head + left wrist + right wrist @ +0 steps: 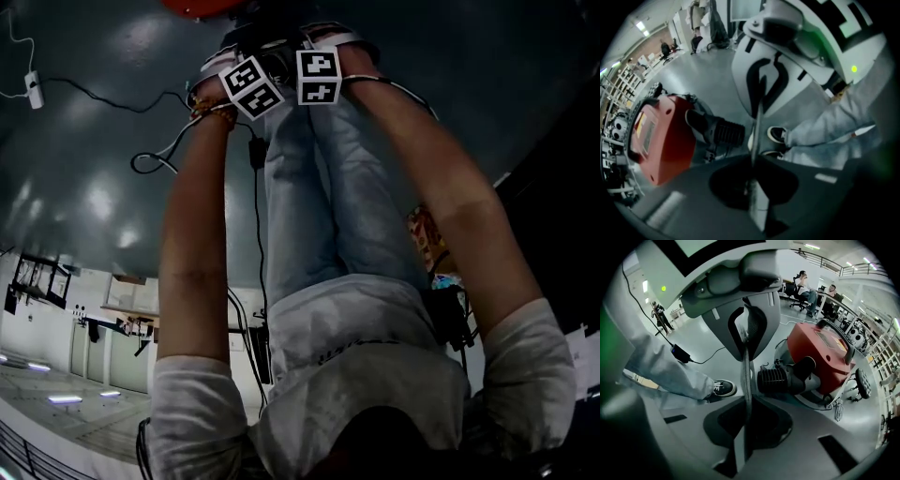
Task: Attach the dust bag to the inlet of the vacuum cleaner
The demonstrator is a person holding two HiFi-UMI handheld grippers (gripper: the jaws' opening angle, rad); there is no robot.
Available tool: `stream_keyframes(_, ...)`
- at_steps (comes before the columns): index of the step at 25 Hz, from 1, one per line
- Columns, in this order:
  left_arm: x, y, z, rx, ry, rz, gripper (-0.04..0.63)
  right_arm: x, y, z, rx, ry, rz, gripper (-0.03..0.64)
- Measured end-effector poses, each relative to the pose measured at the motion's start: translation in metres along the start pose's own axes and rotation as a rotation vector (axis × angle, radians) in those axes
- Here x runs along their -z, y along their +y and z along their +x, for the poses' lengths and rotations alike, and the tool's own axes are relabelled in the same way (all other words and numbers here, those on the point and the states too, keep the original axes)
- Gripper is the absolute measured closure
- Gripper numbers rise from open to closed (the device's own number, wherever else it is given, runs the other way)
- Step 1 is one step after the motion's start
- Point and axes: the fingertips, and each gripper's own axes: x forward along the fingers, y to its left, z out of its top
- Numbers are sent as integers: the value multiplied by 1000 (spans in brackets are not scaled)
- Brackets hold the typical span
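The red vacuum cleaner (661, 136) lies on the grey floor, its black ribbed inlet fitting (726, 132) pointing toward me. In the right gripper view the vacuum cleaner (820, 350) and its ribbed fitting (776, 379) sit just right of the jaws. Only a red edge of the vacuum (197, 6) shows at the top of the head view. Both arms reach down with the marker cubes (281, 80) side by side. My left gripper (757, 140) and right gripper (746, 376) face each other closely, jaws pressed together. No dust bag is visible.
The person's jeans and black shoes (719, 388) stand beside the vacuum. A black cable (150, 159) loops over the floor to a power adapter (679, 352). People sit at desks (806, 284) in the background. Shelving (618, 108) stands behind the vacuum.
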Motion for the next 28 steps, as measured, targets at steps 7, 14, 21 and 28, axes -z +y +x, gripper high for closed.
stream_keyframes(7,17,38,14,-19,-65,-55,565,-16,-32,18,8,20,31,588)
stream_keyframes(14,-3,46,3,-41,-48,75,557,1,-31,17,5,40,119,588)
stream_keyframes(21,-6,45,13,-7,-24,91,563,7,-48,13,32,31,188,588)
stream_keyframes(28,-8,45,21,0,-24,73,563,5,-51,8,41,86,83,588)
